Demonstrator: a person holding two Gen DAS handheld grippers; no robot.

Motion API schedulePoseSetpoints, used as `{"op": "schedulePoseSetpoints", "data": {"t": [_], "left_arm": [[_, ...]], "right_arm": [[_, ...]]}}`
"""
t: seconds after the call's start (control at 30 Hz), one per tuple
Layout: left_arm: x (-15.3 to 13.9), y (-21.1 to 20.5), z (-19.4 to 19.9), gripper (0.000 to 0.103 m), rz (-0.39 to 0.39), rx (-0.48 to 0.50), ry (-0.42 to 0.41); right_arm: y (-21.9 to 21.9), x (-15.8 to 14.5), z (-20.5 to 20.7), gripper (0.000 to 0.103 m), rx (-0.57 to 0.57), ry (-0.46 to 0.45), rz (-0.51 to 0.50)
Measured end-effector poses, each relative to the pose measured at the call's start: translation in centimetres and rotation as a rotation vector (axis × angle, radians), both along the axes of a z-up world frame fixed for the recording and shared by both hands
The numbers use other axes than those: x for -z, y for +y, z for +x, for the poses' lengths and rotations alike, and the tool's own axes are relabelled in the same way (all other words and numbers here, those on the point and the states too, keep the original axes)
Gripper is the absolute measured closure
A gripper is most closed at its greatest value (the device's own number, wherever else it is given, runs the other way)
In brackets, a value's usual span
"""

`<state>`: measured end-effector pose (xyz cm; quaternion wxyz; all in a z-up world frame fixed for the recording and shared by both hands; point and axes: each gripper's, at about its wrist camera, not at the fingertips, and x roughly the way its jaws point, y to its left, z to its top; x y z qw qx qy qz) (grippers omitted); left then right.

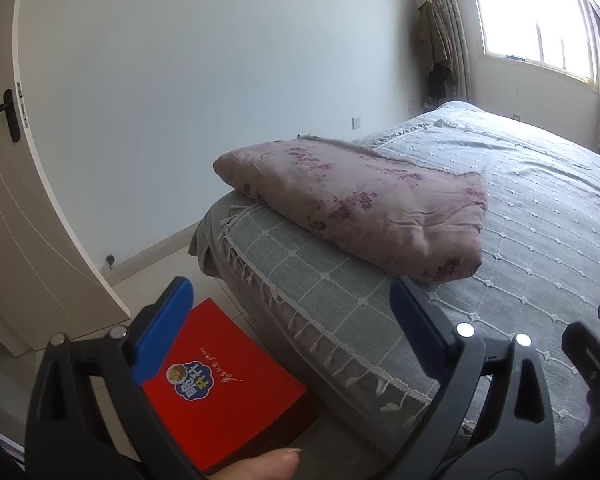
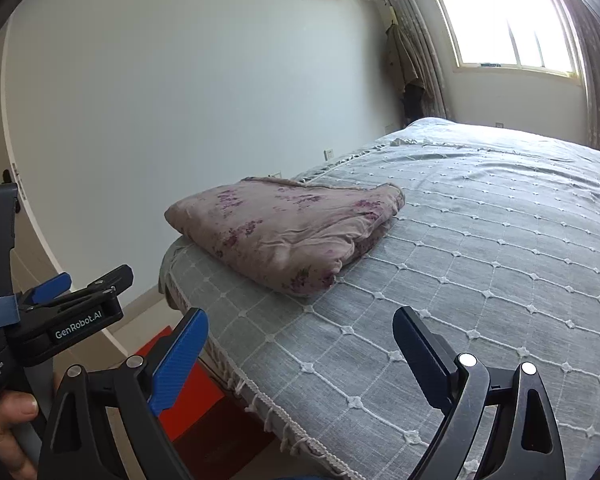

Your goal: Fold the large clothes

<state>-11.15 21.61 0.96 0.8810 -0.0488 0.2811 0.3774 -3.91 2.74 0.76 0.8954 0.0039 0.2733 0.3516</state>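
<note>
A pink floral cloth point(image 1: 352, 204) lies folded into a thick rectangle near the corner of the bed point(image 1: 540, 240). It also shows in the right wrist view point(image 2: 284, 232). My left gripper point(image 1: 288, 320) is open and empty, held off the bed's near edge, short of the cloth. My right gripper point(image 2: 300, 348) is open and empty, over the bed's near edge, apart from the cloth. The left gripper's body point(image 2: 60, 312) shows at the left of the right wrist view.
The bed has a grey quilted cover with a fringed edge point(image 2: 500, 280). A red box point(image 1: 224, 384) lies on the floor beside the bed. A white door point(image 1: 16, 208) stands open at the left. A window point(image 2: 508, 12) with curtains is at the far wall.
</note>
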Motion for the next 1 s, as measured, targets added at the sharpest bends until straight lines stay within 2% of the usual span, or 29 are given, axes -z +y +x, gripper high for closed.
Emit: {"op": "schedulePoseSetpoints", "data": {"t": [1.0], "left_arm": [[1.3, -0.9, 0.4, 0.005, -0.063, 0.053, 0.023]], "right_arm": [[-0.1, 0.8, 0.4, 0.008, 0.024, 0.019, -0.013]]}}
